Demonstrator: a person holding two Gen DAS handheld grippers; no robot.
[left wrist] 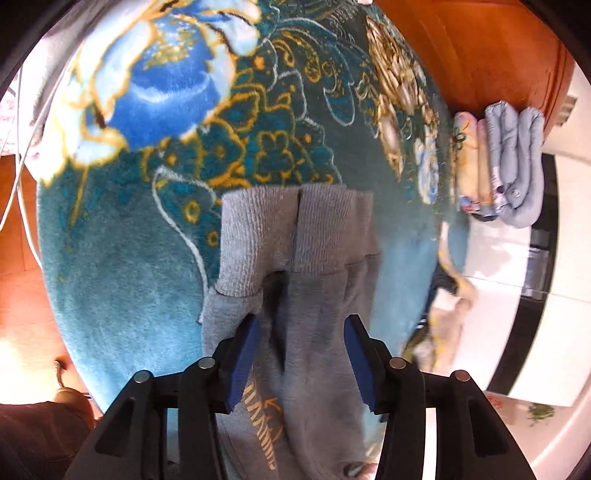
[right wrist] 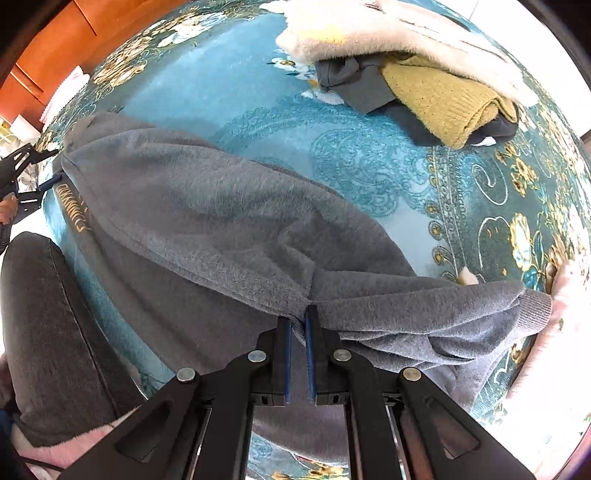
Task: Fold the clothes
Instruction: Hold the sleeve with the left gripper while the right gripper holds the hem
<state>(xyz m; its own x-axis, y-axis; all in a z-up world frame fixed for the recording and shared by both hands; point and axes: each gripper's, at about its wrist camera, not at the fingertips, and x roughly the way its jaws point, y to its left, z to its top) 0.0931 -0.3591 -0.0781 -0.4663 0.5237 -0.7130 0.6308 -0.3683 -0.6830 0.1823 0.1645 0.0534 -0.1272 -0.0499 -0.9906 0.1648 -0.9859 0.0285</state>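
Note:
Grey fleece sweatpants (right wrist: 207,221) with gold lettering lie on a teal floral blanket (right wrist: 229,96). In the left wrist view the ribbed ankle cuffs (left wrist: 295,229) lie side by side ahead of my left gripper (left wrist: 301,325). Its jaws are open and straddle the pant legs (left wrist: 317,354). My right gripper (right wrist: 298,314) is shut on a fold of the grey fabric near the waistband end (right wrist: 532,306). The left gripper (right wrist: 22,177) shows at the far left edge of the right wrist view.
A pile of clothes, with a mustard knit (right wrist: 450,103), dark garments (right wrist: 354,85) and a cream fleece (right wrist: 369,33), lies at the far side of the blanket. Folded light-blue and cream bedding (left wrist: 509,162) is stacked by the wooden wardrobe (left wrist: 480,48). My grey-trousered leg (right wrist: 48,332) is at left.

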